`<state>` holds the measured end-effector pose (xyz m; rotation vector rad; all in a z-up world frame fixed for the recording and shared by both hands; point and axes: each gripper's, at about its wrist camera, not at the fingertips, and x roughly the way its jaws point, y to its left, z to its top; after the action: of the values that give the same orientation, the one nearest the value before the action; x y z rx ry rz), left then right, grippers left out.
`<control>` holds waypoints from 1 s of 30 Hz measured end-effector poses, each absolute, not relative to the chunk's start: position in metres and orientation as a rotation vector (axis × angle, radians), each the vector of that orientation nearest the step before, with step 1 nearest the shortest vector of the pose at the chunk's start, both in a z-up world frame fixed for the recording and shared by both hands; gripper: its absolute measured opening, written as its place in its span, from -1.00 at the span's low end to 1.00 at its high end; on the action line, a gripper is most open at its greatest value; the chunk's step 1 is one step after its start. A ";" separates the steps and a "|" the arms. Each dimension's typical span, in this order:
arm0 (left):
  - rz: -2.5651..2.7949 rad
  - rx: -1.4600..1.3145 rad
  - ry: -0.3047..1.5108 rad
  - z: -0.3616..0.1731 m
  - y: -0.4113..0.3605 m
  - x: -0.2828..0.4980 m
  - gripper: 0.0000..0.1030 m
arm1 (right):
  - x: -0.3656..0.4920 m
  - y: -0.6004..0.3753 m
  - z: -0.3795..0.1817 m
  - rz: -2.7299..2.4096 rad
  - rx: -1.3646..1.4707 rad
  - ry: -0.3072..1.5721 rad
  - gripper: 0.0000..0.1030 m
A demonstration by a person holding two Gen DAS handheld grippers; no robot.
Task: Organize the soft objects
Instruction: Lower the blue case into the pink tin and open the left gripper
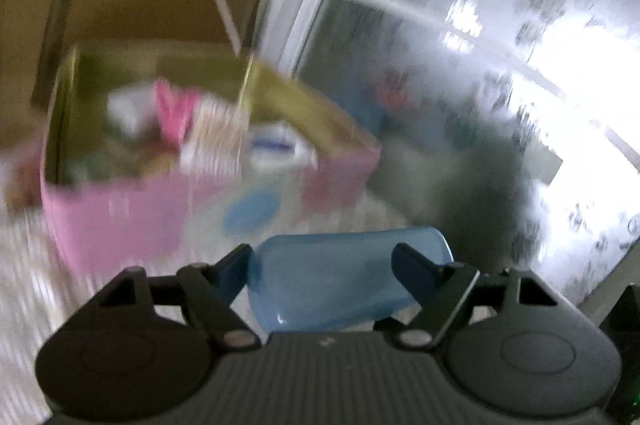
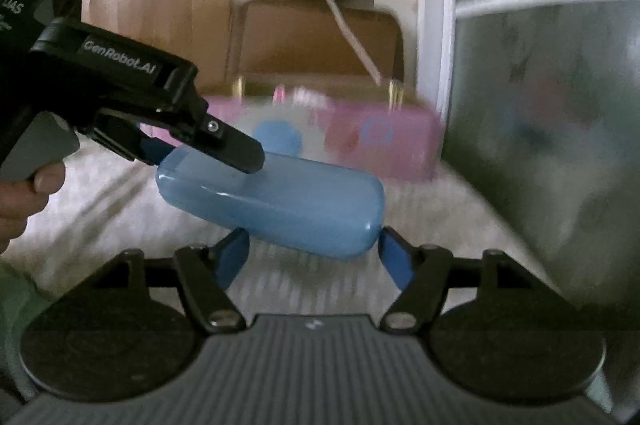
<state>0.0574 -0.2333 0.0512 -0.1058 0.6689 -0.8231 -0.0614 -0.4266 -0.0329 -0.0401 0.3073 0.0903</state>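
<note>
Left wrist: left gripper (image 1: pixel 322 259) pinches one end of the blue case (image 1: pixel 344 281); behind it the pink box (image 1: pixel 120 221) looks full, though the contents are blurred. Right wrist: right gripper (image 2: pixel 314 251) clamps the case's other end (image 2: pixel 280 201) — case off the bed (image 2: pixel 100 213), a hand (image 2: pixel 24 193) at the left gripper's (image 2: pixel 208 153) trigger.

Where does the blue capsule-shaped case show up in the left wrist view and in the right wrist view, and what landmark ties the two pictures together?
Left wrist view: the blue case sits low at centre, between the left gripper's fingers.
Right wrist view: the blue case lies mid-frame, slanting down to the right, its far end in the left gripper, its near end between the right gripper's fingers.
Shared landmark: the pink box behind the case.
</note>
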 end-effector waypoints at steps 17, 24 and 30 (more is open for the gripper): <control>-0.615 -0.174 0.603 0.073 -0.238 0.139 0.61 | 0.078 -0.434 0.002 -0.082 0.094 0.256 0.17; -0.629 -0.160 0.554 0.072 -0.214 0.098 0.62 | 0.024 -0.412 0.003 -0.037 0.223 0.189 0.18; -0.609 -0.098 0.547 0.065 -0.184 0.053 0.62 | -0.003 -0.385 -0.001 0.006 0.296 0.217 0.18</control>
<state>0.0534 -0.1840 0.0652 -0.0978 0.5468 -0.6085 -0.0033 -0.3846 -0.0006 0.2957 0.2172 0.0056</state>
